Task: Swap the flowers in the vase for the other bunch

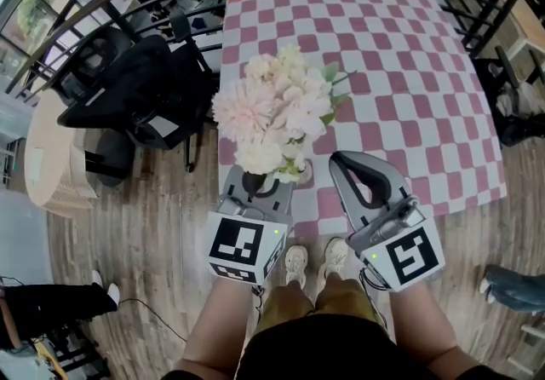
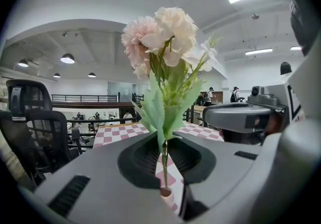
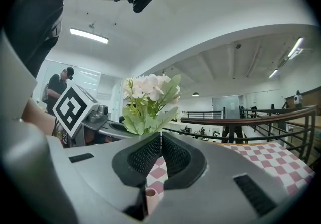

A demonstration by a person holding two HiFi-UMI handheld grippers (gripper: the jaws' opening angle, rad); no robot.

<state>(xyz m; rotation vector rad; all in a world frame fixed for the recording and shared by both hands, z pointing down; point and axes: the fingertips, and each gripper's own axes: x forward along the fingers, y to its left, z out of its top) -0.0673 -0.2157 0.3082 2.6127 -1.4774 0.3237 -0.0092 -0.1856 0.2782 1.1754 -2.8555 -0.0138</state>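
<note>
Pinching the thin green stem of a ruffled, pale pink and cream flower bunch [image 1: 272, 110] between the ribbed black pads of the smooth grey left gripper [image 2: 163, 157], with the blooms upright at 12 o'clock from the jaws, over the near edge of a pink-and-white checked tablecloth [image 1: 409, 71]. At 3 o'clock, holding the matching right gripper [image 1: 342, 157] with its curved jaw tips pressed together on nothing.

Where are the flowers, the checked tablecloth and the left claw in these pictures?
flowers [image 1: 272, 110], head view, on the pale blossoms.
checked tablecloth [image 1: 409, 71], head view, on bare cloth.
left claw [image 2: 164, 140], left gripper view, midway between its tips.
</note>
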